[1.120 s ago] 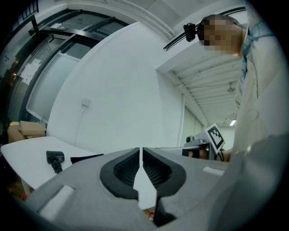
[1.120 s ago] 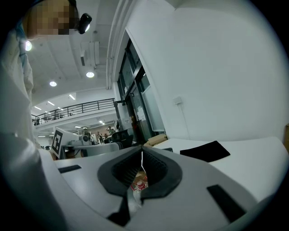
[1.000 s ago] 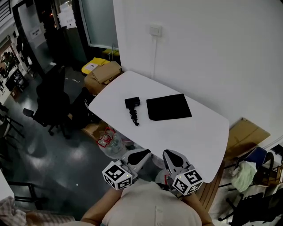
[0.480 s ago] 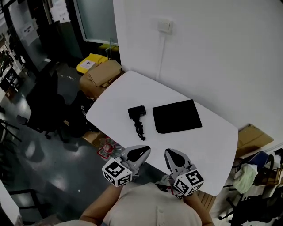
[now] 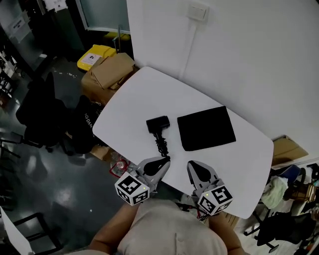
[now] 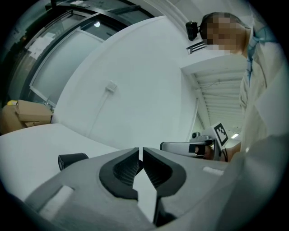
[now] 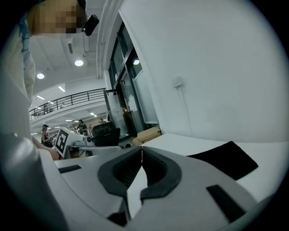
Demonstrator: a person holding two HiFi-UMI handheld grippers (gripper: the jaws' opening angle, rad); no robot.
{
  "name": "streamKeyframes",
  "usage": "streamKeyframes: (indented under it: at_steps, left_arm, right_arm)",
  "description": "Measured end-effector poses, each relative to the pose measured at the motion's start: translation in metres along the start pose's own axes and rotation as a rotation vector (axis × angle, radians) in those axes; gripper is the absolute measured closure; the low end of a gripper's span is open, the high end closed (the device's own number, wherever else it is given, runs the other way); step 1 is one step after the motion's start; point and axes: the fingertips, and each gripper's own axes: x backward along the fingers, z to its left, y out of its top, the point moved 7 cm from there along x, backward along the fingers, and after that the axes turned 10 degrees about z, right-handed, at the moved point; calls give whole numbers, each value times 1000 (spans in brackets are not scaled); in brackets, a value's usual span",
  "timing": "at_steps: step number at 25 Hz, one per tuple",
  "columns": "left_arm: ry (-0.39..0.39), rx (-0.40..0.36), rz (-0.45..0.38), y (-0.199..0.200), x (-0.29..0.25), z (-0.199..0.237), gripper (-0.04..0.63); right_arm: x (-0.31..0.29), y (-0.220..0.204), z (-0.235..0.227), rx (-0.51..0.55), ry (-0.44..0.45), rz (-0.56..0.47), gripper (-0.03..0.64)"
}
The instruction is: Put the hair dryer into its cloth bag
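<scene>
A black hair dryer (image 5: 158, 126) lies on the white table (image 5: 149, 94) with its cord (image 5: 162, 144) trailing toward the near edge. To its right a flat black cloth bag (image 5: 206, 128) lies spread out. My left gripper (image 5: 160, 163) is shut and empty at the near table edge, just short of the cord's end. My right gripper (image 5: 195, 168) is shut and empty over the near edge, below the bag. In the left gripper view the dryer's barrel (image 6: 72, 159) shows past the jaws. The bag (image 7: 226, 159) shows right of the jaws in the right gripper view.
A white wall with a socket plate (image 5: 198, 12) runs behind the table. Cardboard boxes (image 5: 104, 74) and a yellow bin (image 5: 94, 56) stand off the far left corner, a black office chair (image 5: 45, 107) to the left. More boxes and clutter (image 5: 286, 149) sit at the right.
Both grippers have moved forward from in front of the body to the near table edge. The table, dryer and bag now sit closer in the head view.
</scene>
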Motion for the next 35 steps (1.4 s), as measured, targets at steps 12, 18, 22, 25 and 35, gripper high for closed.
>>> streamKeyframes:
  at_steps: [12,18,22,25,35]
  left_arm:
    - [-19,22,77,10,-2,74,584]
    - [-44,40,113,7,-14,91,584]
    - [-50,51,129,3,-24,94,584]
    - [-44,61,142,-1,-28,95,583]
    - [-16,100,129,-7,-55,106,578]
  right_arm:
    - [-53,16,-11,-57,-124,51,600]
    - [-63,13,-24,-64,-165,90,600]
    - [-71,16,-34,-31,-186,125,600]
    - [-80,16,-43,37,-198,184,600]
    - [-113,11,-83,148,-170,349,600]
